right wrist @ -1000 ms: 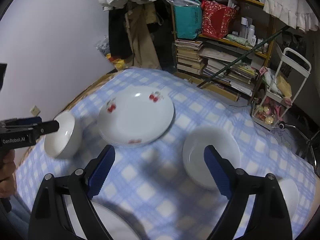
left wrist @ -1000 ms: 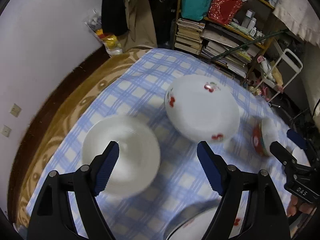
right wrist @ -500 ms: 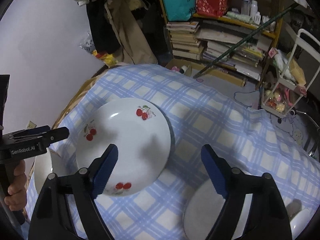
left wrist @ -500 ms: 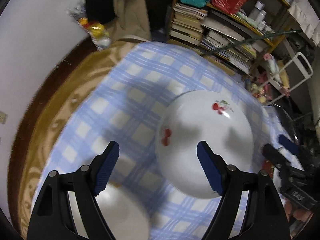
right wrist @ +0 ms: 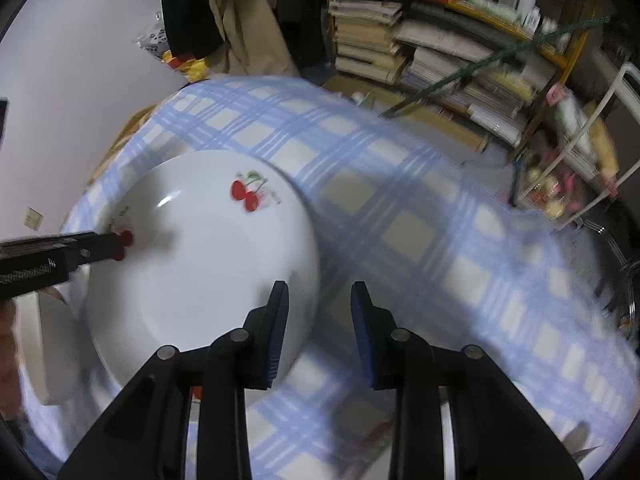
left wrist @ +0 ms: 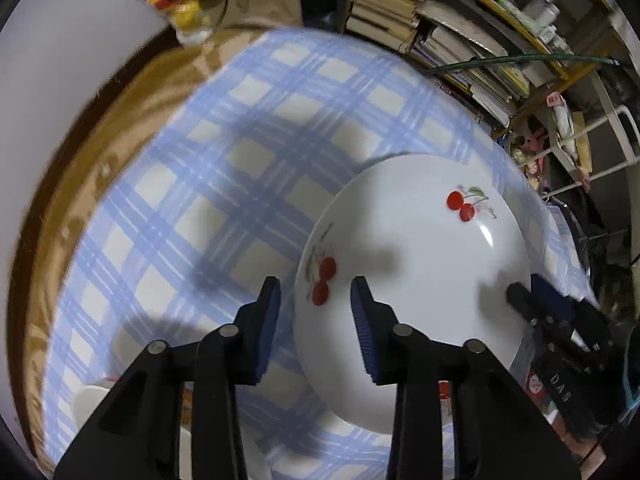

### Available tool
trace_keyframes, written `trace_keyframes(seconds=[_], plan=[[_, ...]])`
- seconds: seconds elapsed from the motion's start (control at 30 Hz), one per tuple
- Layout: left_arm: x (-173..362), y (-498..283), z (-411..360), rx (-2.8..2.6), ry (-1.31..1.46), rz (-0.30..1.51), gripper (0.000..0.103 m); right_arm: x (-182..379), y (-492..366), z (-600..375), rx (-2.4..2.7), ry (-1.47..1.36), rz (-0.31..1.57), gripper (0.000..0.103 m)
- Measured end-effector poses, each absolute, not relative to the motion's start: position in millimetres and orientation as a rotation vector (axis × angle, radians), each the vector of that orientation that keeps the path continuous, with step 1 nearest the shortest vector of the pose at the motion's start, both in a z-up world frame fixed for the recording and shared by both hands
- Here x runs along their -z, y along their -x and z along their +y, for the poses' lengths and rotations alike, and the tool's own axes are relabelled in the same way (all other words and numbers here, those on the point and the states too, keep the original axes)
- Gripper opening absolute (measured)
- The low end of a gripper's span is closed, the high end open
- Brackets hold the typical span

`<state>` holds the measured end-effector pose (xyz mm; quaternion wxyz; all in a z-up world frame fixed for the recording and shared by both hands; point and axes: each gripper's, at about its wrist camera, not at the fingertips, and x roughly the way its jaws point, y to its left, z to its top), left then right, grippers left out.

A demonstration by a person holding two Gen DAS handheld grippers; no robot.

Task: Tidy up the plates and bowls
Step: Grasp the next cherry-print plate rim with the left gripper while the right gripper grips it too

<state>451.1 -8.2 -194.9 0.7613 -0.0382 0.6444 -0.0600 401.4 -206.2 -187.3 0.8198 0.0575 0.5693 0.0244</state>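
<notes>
A home: checked tablecloth (left wrist: 224, 184), crammed bookshelf (right wrist: 440, 40) (hanging clothes (right wrist: 240, 20) too).

A cherry plate (left wrist: 416, 280) is set on the checked cloth (left wrist: 224, 184) covering the counter (left wrist: 72, 184). Its opposite rims are straddled by the left tongs (left wrist: 316, 300) and the right tongs (right wrist: 320, 304). Behind the counter, stacked books (right wrist: 368, 40) are kept on a shelf (right wrist: 520, 32), beside a wire rack (right wrist: 580, 160).

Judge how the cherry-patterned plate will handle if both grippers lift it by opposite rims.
The cherry plate looks glazed, with a bright highlight, so its rim may slip between the blue pads. It seems rigid ceramic: probably no flex, but fragile if dropped. Wide and shallow, it could tilt unless the left gripper and right gripper rise evenly.
</notes>
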Motion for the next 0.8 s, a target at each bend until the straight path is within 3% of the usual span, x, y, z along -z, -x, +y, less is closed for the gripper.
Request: trace_keyframes(seconds=[0.07,0.13,0.2,0.8], plan=[[204.5,-450.8,-7.2,0.116,0.094,1.430,0.024,193.3,-403.3,-204.3,-0.058,-0.126,1.237,0.033],[207.5,-448.9,-6.4,0.111,0.112,1.435,0.020,196.5,-403.5,-201.6,-0.082,-0.136,1.242,0.016],[203.2,-444.3,-6.0,0.095,0.115,1.419,0.019,190.5,-397.9,-201.0,-0.063,-0.147,1.196,0.013],[130.4,-390.2,-26.8,0.214,-0.038,1.317,0.019,145.2,-347.9,-230.1,-0.120,-0.279,1.120,0.009]])
